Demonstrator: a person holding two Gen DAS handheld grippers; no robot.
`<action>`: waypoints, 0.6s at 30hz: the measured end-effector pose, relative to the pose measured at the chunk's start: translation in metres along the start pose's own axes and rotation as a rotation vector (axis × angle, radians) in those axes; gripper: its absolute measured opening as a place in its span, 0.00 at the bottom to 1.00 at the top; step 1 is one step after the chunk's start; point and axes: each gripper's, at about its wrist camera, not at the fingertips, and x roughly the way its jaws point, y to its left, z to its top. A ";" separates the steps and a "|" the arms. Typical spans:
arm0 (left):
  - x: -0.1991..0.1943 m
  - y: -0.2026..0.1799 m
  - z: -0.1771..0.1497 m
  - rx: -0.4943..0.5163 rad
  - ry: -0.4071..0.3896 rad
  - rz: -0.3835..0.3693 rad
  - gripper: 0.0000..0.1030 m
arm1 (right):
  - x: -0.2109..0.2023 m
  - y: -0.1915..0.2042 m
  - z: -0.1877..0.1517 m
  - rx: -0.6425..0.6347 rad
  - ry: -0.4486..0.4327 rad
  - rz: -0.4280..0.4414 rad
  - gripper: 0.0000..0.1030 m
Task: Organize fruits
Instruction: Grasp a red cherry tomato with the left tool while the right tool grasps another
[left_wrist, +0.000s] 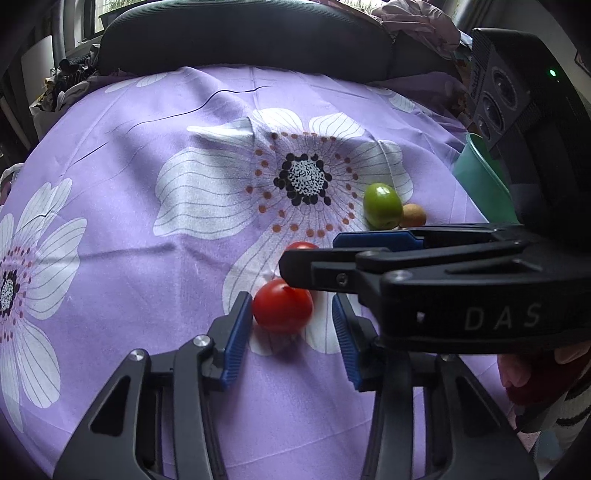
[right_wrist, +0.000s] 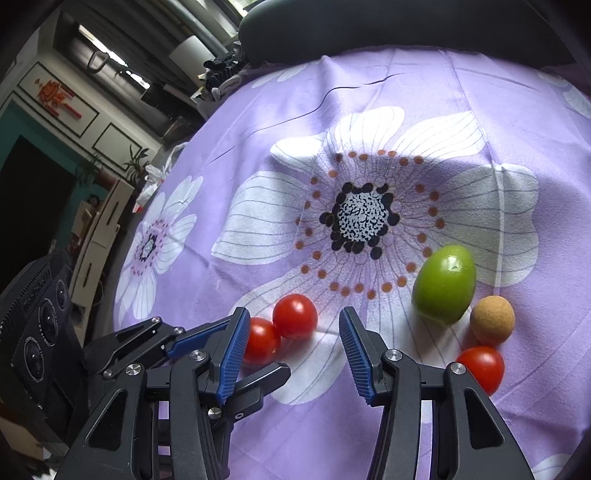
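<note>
Left tongs (left_wrist: 291, 328) stood apart around a near tomato (left_wrist: 282, 311), right tongs (right_wrist: 291, 345) likewise apart; closing on it seemed next.

purple floral cloth (right_wrist: 369, 110), dark chair back (left_wrist: 243, 37), teal doorway (right_wrist: 22, 122)

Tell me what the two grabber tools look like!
Both tools are black, with silver screws and ribbed blue pads. The right tool has grey letters "DAS" on its side. The left tool has a boxy black body with round lenses.
</note>
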 end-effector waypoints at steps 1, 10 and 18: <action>0.000 0.000 0.000 0.001 0.002 0.002 0.40 | 0.002 0.000 0.000 -0.006 0.002 -0.003 0.50; 0.003 0.003 0.002 0.002 0.009 0.023 0.31 | 0.004 -0.004 0.000 -0.004 -0.005 -0.008 0.28; -0.004 0.005 -0.002 -0.014 0.000 0.023 0.31 | -0.002 -0.009 -0.005 -0.007 0.003 -0.008 0.28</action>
